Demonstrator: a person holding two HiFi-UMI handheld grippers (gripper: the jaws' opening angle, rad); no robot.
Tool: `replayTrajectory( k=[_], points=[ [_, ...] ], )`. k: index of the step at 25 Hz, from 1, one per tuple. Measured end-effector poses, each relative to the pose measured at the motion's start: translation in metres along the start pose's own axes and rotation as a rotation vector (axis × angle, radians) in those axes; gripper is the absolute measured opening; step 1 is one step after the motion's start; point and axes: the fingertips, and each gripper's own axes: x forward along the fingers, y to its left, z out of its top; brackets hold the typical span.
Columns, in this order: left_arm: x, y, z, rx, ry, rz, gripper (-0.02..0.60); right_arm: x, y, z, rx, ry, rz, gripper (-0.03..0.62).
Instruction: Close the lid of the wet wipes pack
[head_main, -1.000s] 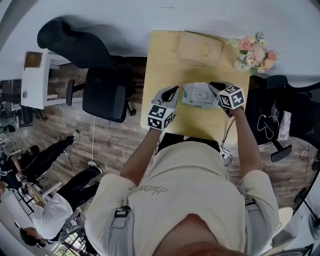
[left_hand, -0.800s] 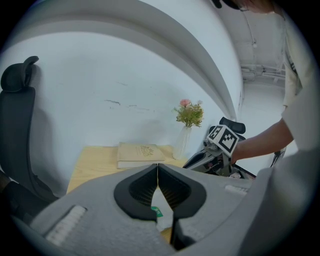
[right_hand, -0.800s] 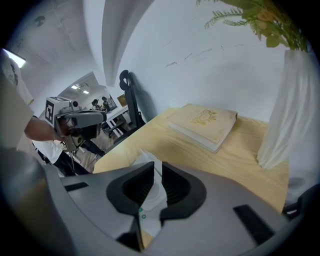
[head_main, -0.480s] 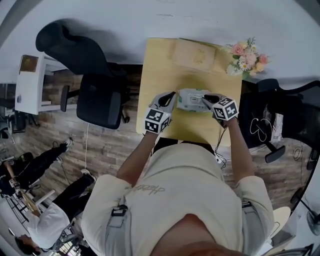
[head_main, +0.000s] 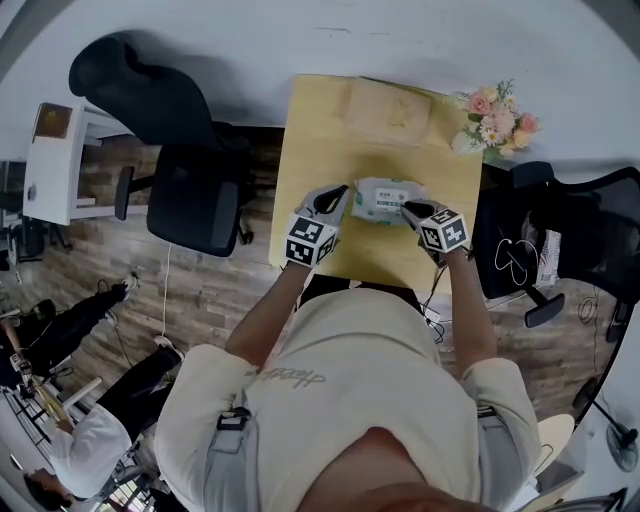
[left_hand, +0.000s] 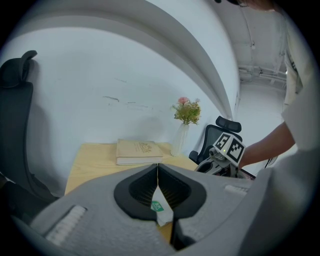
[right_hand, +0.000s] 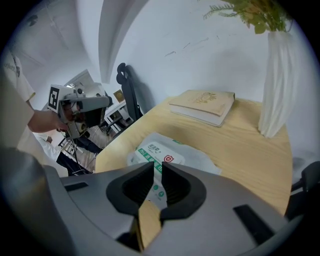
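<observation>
The white wet wipes pack (head_main: 383, 198) lies on the wooden table (head_main: 320, 150) between both grippers. Its lid (right_hand: 161, 153), with green print and a red badge, lies flat on the pack's top. My left gripper (head_main: 338, 198) is at the pack's left end, its jaws shut with the pack's crimped edge (left_hand: 162, 212) between them. My right gripper (head_main: 408, 211) rests over the right part of the pack. In the right gripper view its jaws stand nearly together, just a slit, tips (right_hand: 157, 168) down against the pack's top, with nothing between them.
A beige book (head_main: 390, 108) lies at the table's far edge, and a white vase of flowers (head_main: 497, 113) stands at the far right corner. Black office chairs stand to the left (head_main: 195, 195) and right (head_main: 575, 225) of the table. People sit on the floor at lower left.
The right gripper has moved left from the pack's right end onto its top. The left gripper has stayed at the left end. The head camera has shifted slightly.
</observation>
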Motion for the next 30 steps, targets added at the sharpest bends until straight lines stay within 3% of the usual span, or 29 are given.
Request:
replayTrajectory(
  k=[21, 30],
  points=[
    [-0.007, 0.011, -0.011, -0.024, 0.001, 0.0, 0.018, 0.018, -0.016, -0.016, 0.096, 0.116, -0.147, 0.005],
    [-0.008, 0.005, -0.006, -0.016, -0.017, -0.007, 0.018, 0.017, -0.006, -0.006, 0.005, 0.148, -0.181, 0.003]
  ],
)
